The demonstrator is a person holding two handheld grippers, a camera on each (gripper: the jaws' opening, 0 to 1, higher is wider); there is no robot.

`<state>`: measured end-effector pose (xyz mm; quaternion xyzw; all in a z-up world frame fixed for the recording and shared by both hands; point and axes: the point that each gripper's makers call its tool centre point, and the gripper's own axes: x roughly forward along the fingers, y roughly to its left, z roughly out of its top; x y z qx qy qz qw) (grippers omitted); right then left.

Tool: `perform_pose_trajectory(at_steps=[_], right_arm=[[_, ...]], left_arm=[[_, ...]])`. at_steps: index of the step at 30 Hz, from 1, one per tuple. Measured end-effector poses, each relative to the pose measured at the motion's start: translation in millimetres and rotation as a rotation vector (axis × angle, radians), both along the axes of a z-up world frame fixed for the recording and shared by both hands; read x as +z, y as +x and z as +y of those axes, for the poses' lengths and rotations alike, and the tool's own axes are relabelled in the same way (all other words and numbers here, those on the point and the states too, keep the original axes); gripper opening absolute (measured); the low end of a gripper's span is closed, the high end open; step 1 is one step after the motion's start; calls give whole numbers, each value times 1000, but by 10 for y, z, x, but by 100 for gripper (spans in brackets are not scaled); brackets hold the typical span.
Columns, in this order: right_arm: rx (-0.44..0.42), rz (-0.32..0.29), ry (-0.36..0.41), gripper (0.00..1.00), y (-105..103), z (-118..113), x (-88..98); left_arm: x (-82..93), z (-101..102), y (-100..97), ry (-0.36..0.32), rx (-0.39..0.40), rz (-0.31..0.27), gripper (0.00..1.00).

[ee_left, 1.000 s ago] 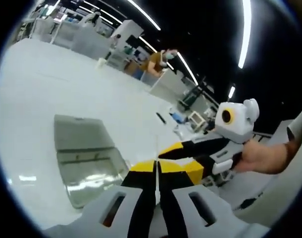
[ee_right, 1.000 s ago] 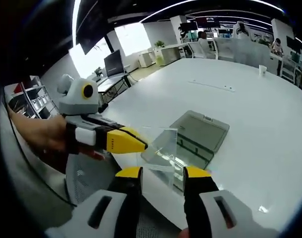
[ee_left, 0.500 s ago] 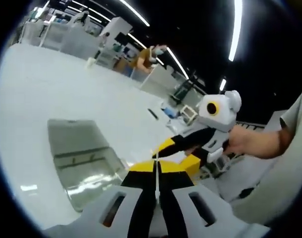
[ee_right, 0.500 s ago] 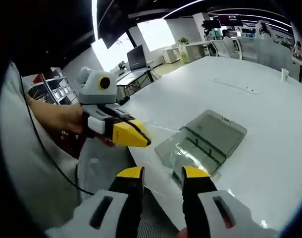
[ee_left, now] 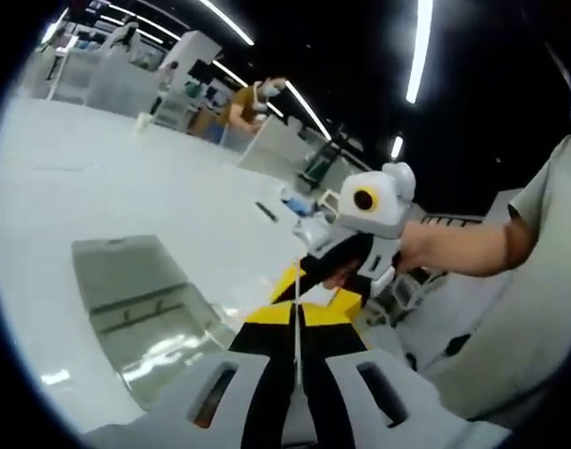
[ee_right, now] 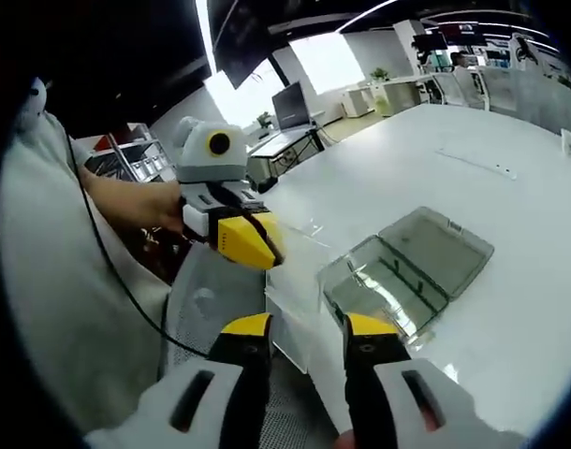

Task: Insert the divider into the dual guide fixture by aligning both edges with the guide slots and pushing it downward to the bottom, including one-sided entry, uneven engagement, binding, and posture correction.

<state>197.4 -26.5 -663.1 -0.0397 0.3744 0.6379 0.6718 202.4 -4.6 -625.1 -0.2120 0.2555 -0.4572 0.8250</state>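
Divider (ee_right: 300,281): clear sheet pinched in left gripper (ee_right: 253,245), off-counter.
Fixture (ee_right: 412,271): well ahead, on counter (ee_right: 491,150).
Right gripper (ee_right: 304,327): fingers spread, empty.

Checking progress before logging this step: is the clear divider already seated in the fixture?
No. The left gripper holds the divider in the air, apart from the open fixture lying on the table.

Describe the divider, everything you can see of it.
The divider is a thin, clear plastic sheet, nearly invisible except for its glinting edges. The left gripper is shut on its upper edge, holding it in the air beside the table edge, short of the open smoky box. In the left gripper view it shows edge-on as a fine line.
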Motion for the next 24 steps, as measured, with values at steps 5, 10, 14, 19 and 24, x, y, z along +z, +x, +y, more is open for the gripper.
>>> perform_pose_trajectory(at_steps=[5,10,14,19,24], right_arm=[[23,23,38,24,-30,4,-1],[52,43,86,22,-87,30,60],[82,55,111,21,-125,46,93],[100,71,155,16,-152,76,158],[111,83,171,14,-170,88,185]], left_arm=[[46,-5,-6,-23,-20,-12,0],[78,-16,-19,-37,-40,-16,0],[108,-41,-29,-49,-58,-23,0],[132,-67,-39,-58,-75,-28,0],[141,-70,-47,-67,-82,-29,0]])
